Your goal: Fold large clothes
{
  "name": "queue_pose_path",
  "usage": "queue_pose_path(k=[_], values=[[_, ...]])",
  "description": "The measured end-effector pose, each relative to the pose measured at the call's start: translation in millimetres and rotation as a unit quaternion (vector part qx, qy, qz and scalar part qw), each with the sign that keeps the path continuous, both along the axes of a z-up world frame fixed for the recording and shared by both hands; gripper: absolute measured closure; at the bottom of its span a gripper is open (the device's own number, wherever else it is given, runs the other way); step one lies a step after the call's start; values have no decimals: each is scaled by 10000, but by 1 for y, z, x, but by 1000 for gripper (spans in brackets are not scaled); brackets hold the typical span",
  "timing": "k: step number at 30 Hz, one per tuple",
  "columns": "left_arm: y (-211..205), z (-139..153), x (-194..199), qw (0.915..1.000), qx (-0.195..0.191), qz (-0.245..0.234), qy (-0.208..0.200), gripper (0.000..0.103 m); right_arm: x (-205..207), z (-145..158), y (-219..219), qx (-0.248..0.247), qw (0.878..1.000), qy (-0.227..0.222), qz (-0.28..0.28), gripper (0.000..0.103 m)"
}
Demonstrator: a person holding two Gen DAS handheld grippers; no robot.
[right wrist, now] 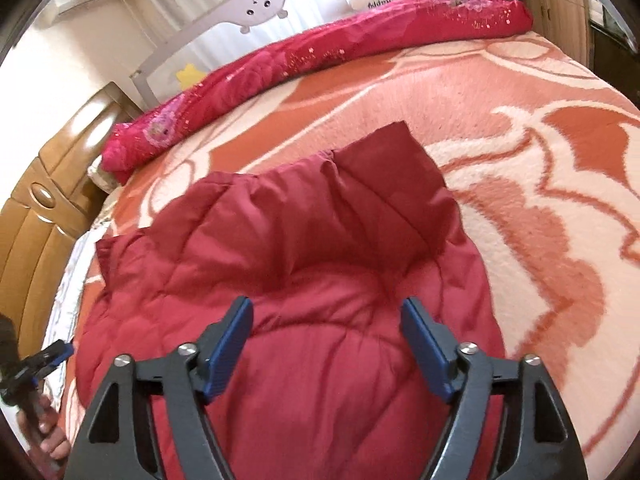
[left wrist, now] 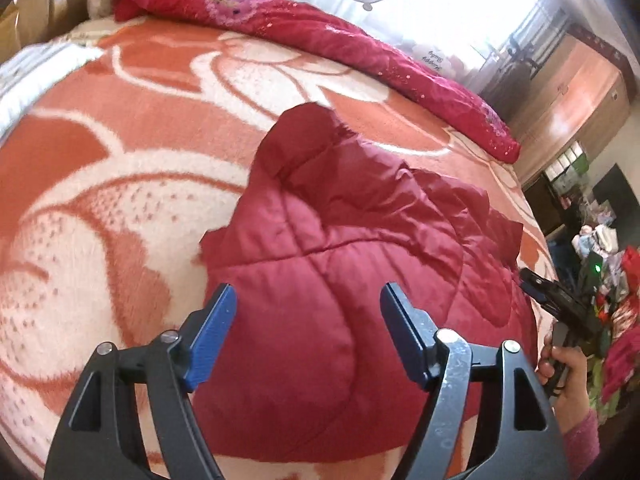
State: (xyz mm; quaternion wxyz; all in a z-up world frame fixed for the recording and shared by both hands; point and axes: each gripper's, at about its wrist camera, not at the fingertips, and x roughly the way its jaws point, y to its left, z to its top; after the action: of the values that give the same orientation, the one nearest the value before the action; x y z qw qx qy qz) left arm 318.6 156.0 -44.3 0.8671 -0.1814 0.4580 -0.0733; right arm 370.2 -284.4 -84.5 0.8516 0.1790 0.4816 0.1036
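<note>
A bed under an orange floral blanket [left wrist: 120,160] carries the dark red quilted jacket [left wrist: 340,260], its long axis running away from both tools. Left tool [left wrist: 308,312] and right tool [right wrist: 328,326] hover above its near end, both wide apart, holding nothing.

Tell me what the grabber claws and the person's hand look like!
Each gripper, left and right, has two flat blue ridged pads on black triangular plastic arms with cut-out holes, joined by silver round screws. The person's bare hand wears a pink sleeve. No cables show.
</note>
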Motion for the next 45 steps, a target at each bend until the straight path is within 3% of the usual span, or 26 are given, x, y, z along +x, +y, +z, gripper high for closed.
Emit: queue_pose_path(k=[11, 19, 24, 29, 40, 45], values=[[18, -17, -15, 9998, -115, 16, 172, 29, -45, 12, -30, 127, 9999, 19, 44, 17], [26, -30, -9, 9983, -377, -99, 437, 25, -60, 1, -55, 161, 9996, 203, -67, 15], [35, -42, -5, 9939, -942, -213, 524, 24, -62, -18, -75, 778, 9961, 398, -149, 15], [37, -50, -2, 9925, -1077, -265, 516, 21, -58, -35, -89, 1468, 9879, 418, -271, 14], [30, -61, 11, 9881, -1299, -520, 637, 18, -33, -71, -83, 1668, 9825, 824, 65, 9], [27, -70, 19, 9823, -1608, -632, 718, 15, -27, -80, -81, 1812, 9798, 847, 77, 6]])
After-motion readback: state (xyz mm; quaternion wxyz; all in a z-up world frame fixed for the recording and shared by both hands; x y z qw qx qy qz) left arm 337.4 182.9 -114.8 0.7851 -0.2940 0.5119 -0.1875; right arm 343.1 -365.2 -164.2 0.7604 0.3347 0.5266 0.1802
